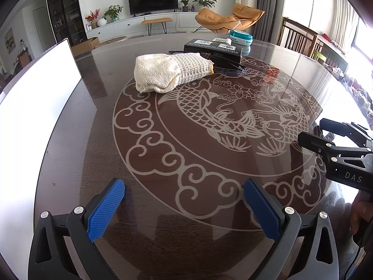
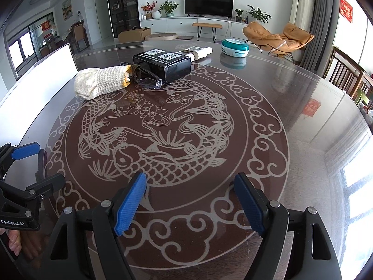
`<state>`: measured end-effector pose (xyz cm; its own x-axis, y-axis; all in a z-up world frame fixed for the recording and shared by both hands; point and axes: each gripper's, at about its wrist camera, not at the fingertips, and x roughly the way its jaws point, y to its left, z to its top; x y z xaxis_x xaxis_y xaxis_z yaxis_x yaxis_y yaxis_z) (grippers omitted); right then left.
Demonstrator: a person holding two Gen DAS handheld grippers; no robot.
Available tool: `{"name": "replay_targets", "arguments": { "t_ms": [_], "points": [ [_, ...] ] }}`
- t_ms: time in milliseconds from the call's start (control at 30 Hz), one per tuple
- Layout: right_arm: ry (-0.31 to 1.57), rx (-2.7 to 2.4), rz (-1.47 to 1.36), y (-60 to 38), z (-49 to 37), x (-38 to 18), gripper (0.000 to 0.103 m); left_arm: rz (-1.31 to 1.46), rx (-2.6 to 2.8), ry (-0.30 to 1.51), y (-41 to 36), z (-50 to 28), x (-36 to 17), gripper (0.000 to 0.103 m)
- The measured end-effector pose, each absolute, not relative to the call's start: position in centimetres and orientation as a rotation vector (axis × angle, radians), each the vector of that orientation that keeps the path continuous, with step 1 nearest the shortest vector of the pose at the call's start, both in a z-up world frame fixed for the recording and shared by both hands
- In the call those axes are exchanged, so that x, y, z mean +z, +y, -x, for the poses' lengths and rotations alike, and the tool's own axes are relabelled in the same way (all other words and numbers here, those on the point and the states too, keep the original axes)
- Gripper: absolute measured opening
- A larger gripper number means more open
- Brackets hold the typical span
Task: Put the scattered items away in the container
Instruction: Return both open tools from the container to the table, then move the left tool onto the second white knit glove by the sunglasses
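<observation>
A white container [image 1: 39,88] stands at the left edge of the round glass-topped table [image 1: 98,154], well left of the black box [image 1: 213,49] that serves here as the landmark. Just left of the black box lies a cream knitted cloth [image 1: 167,72], rolled up, with a yellow edge facing the box. A pair of dark glasses [image 1: 229,67] lies in front of the black box, touching the cloth's end and resting against the box's near side. Behind the box, toward its right, a white tube [image 2: 201,52] lies on its side. Further right of the box and apart from it sits a teal and white round tub [image 2: 235,45].

The left gripper [image 1: 184,206] hovers over the table's near rim, well in front of the box, its blue pads [image 1: 106,210] spread wide with nothing between them. The right gripper [image 2: 190,201] hangs to the right of it, also well short of the box, its fingers parted and empty over the carp pattern.
</observation>
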<state>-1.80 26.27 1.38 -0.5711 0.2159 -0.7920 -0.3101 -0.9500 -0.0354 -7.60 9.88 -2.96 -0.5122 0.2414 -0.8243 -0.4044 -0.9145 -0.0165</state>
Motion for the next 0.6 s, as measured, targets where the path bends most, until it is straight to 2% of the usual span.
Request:
{"name": "replay_targets", "arguments": {
  "t_ms": [300, 600],
  "points": [
    [0.155, 2.543, 1.261, 26.3, 1.8, 1.4, 0.079, 1.303, 2.395, 0.266, 9.9, 8.4, -2.8, 0.103],
    [0.156, 2.542, 1.261, 26.3, 1.8, 1.4, 0.079, 1.313, 2.192, 0.409, 10.2, 11.1, -2.6, 0.103]
  ]
}}
